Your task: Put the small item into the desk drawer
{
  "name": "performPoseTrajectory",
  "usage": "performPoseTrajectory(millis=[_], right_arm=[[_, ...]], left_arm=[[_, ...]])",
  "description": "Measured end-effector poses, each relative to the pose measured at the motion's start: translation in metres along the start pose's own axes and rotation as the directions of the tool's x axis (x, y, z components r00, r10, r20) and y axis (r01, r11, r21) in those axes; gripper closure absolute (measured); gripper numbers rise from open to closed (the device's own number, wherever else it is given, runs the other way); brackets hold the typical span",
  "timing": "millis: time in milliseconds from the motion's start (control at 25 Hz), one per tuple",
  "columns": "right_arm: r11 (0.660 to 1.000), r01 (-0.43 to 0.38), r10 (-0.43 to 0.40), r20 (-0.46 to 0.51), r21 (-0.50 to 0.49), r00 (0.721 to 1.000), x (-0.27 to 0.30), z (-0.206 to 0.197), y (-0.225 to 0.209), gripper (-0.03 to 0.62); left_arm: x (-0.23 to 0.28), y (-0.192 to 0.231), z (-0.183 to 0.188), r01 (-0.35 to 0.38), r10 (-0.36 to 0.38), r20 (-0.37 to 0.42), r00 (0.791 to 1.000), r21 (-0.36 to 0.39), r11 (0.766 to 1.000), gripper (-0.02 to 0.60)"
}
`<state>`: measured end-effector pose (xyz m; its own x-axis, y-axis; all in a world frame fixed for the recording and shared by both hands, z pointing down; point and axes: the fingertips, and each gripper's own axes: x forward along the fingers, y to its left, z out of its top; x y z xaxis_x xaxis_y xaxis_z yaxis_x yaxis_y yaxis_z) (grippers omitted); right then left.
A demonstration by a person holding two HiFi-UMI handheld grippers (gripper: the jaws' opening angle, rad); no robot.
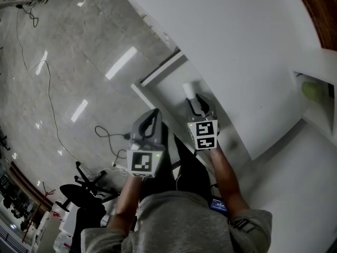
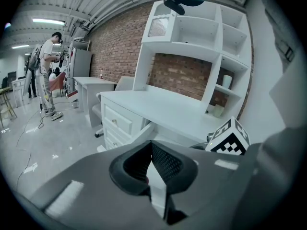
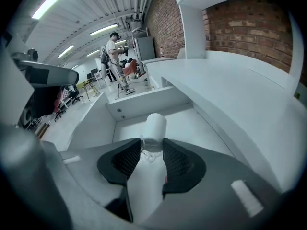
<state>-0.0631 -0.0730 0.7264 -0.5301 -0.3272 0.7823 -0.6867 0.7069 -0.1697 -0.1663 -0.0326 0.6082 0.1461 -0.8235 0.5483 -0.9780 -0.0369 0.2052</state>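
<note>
The small bottle (image 3: 154, 127), white cap on a clear body, is sitting clamped between the pads of your right gripper (image 3: 153, 150), with the cap poking out past the tips. You're holding it over the inside of the open desk drawer (image 3: 201, 121), though I can't tell if it's touching the white bottom. From the head view the cap is pointing toward the back of the drawer, tucked in close beside the edge of the white desk (image 1: 237, 46). Your left gripper (image 1: 152, 119) is hanging just beside the right one, on the floor side of the drawer, jaws pinched together at the tips and gripping nothing. Further out, a thin cable (image 1: 50, 104) is snaking over the glossy grey floor (image 1: 79, 51), a black office chair (image 1: 79, 194) is parked down by your left arm, and a person (image 3: 115, 51) is standing well off across the room.
</note>
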Motion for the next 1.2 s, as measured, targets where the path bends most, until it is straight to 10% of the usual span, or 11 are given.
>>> performPoseTrajectory(millis=[1200], right_arm=[[0.997,0.065,-0.064,-0.010,0.047,0.998,0.018,-0.030,-0.004,0.425]], left_arm=[[0.004,-0.002,-0.021,0.019,-0.019,-0.012,1.000,-0.012,1.000,0.569]])
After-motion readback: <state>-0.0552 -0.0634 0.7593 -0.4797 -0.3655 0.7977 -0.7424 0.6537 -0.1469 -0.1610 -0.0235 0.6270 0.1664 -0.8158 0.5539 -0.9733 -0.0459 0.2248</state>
